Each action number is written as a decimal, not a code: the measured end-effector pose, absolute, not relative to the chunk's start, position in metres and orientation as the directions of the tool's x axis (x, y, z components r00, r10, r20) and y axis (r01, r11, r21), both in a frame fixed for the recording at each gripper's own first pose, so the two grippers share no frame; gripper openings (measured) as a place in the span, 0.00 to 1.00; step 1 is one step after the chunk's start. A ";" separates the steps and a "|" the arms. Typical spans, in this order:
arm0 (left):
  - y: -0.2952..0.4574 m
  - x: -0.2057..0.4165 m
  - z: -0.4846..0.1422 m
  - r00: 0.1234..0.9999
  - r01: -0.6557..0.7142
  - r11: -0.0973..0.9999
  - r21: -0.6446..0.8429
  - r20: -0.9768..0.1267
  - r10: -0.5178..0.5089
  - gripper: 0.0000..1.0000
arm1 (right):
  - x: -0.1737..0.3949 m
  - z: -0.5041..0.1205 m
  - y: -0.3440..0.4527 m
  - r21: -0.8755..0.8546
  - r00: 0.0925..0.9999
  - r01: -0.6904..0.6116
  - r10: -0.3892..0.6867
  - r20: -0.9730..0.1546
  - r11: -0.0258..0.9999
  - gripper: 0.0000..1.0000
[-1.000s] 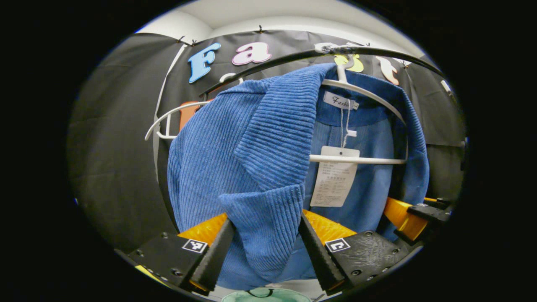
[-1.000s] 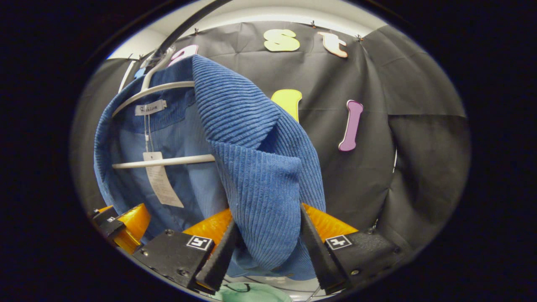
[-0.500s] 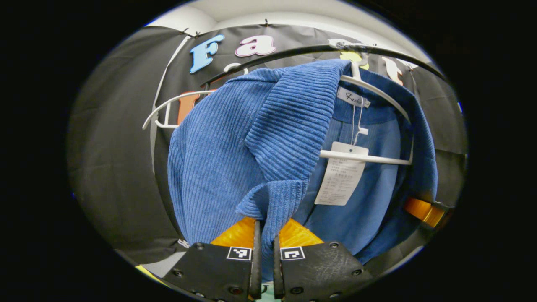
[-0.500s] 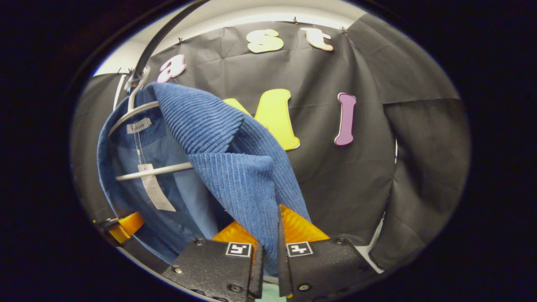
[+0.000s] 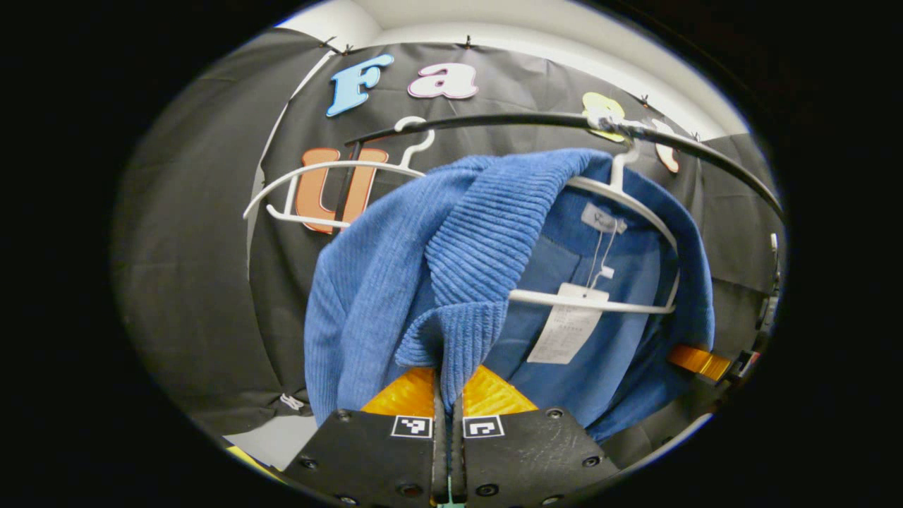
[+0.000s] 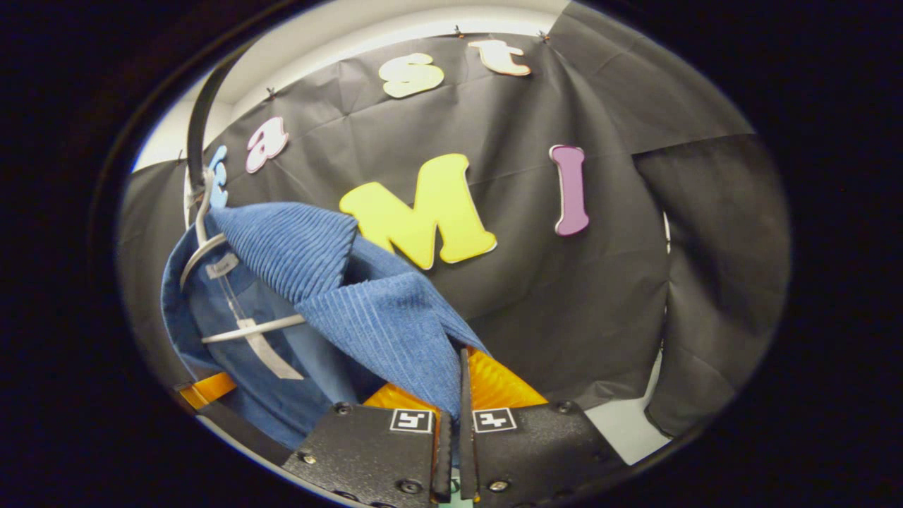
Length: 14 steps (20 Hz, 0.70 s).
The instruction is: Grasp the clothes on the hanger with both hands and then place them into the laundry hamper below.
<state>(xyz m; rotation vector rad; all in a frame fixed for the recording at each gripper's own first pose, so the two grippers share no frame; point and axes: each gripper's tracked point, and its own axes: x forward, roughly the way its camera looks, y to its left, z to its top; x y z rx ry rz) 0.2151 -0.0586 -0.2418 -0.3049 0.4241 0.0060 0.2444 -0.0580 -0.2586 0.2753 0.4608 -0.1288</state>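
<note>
A blue corduroy jacket (image 5: 487,233) hangs on a white hanger (image 5: 600,303) from a black rail (image 5: 494,121), with a paper tag (image 5: 564,331) inside. In the left gripper view my left gripper (image 5: 447,416) is shut on the jacket's front lapel, which is drawn down between the black fingers. In the right gripper view the same jacket (image 6: 317,275) sits at the left, and my right gripper (image 6: 453,423) is shut on its other lapel. The far gripper's orange part (image 5: 698,361) shows at the right edge of the left gripper view.
A second, bare white hanger (image 5: 310,190) hangs on the rail to the left of the jacket. Black cloth walls close in behind and at both sides. A strip of pale floor (image 6: 628,430) shows low at the right in the right gripper view.
Both grippers went from open around the lapels to shut on them. Both have since pulled back and down, stretching the jacket's front away from the hanger.
</note>
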 end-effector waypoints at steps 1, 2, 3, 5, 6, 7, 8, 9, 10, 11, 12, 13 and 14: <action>-0.051 0.215 -0.236 0.916 -0.079 0.950 -0.302 -0.398 -0.050 0.02 | 0.246 -0.255 -0.062 0.261 0.889 0.193 -0.056 -0.454 0.946 0.08; -0.044 0.215 -0.229 0.919 -0.088 0.946 -0.312 -0.392 -0.043 0.02 | 0.245 -0.250 -0.065 0.292 0.891 0.199 -0.049 -0.452 0.936 0.08; -0.036 0.217 -0.223 0.922 -0.097 0.945 -0.313 -0.385 -0.034 0.07 | 0.248 -0.245 -0.069 0.320 0.894 0.206 -0.045 -0.446 0.925 0.08; -0.022 0.221 -0.213 0.927 -0.104 0.948 -0.301 -0.376 -0.018 0.07 | 0.256 -0.238 -0.077 0.357 0.900 0.213 -0.040 -0.435 0.909 0.08; -0.017 0.223 -0.211 0.927 -0.104 0.950 -0.296 -0.374 -0.015 0.07 | 0.260 -0.236 -0.080 0.367 0.902 0.214 -0.040 -0.429 0.905 0.08; -0.009 0.225 -0.206 0.930 -0.106 0.952 -0.287 -0.367 -0.007 0.07 | 0.263 -0.231 -0.083 0.375 0.905 0.217 -0.042 -0.422 0.901 0.08; -0.002 0.227 -0.201 0.932 -0.108 0.954 -0.281 -0.361 -0.001 0.07 | 0.264 -0.227 -0.083 0.383 0.907 0.216 -0.039 -0.420 0.898 0.08; 0.004 0.228 -0.197 0.934 -0.111 0.955 -0.275 -0.356 0.006 0.07 | 0.267 -0.224 -0.083 0.396 0.909 0.215 -0.034 -0.416 0.892 0.08; 0.009 0.231 -0.193 0.936 -0.113 0.956 -0.271 -0.353 0.011 0.07 | 0.270 -0.221 -0.084 0.414 0.909 0.211 -0.022 -0.416 0.885 0.08; 0.015 0.234 -0.188 0.937 -0.115 0.957 -0.265 -0.349 0.016 0.02 | 0.273 -0.218 -0.085 0.437 0.910 0.208 -0.010 -0.414 0.875 0.08; 0.019 0.235 -0.184 0.938 -0.115 0.959 -0.260 -0.345 0.019 0.00 | 0.276 -0.216 -0.087 0.458 0.912 0.204 0.003 -0.411 0.865 0.08; 0.022 0.236 -0.179 0.940 -0.111 0.961 -0.252 -0.340 0.019 0.07 | 0.279 -0.216 -0.088 0.471 0.909 0.202 0.015 -0.416 0.859 0.08; 0.026 0.237 -0.173 0.941 -0.105 0.964 -0.244 -0.337 0.018 0.02 | 0.282 -0.216 -0.089 0.482 0.908 0.195 0.028 -0.417 0.854 0.08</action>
